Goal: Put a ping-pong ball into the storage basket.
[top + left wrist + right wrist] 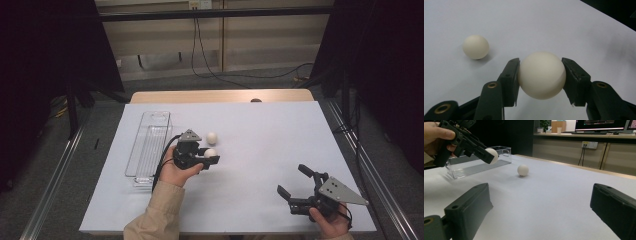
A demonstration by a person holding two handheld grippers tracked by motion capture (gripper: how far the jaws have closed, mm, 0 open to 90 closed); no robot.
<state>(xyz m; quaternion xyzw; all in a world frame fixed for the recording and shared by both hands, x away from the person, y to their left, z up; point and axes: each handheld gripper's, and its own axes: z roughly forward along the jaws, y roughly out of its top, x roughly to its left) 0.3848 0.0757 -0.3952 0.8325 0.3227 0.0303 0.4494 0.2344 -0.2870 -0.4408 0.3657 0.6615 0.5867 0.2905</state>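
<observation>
My left gripper (211, 156) is shut on a cream ball (541, 75), both pads pressing its sides; in the right gripper view that held ball (493, 155) hangs clear above the white table sheet. A second cream ball (212, 137) (476, 46) (523, 170) rests on the sheet just beyond it. My right gripper (294, 180) sits low near the front right of the table, jaws wide apart with nothing between them.
A clear plastic tray (150, 145) (474, 165) lies lengthwise at the left of the white sheet (270, 135), close beside the left hand. Black frame rails run along both table sides, and cables hang at the wall behind.
</observation>
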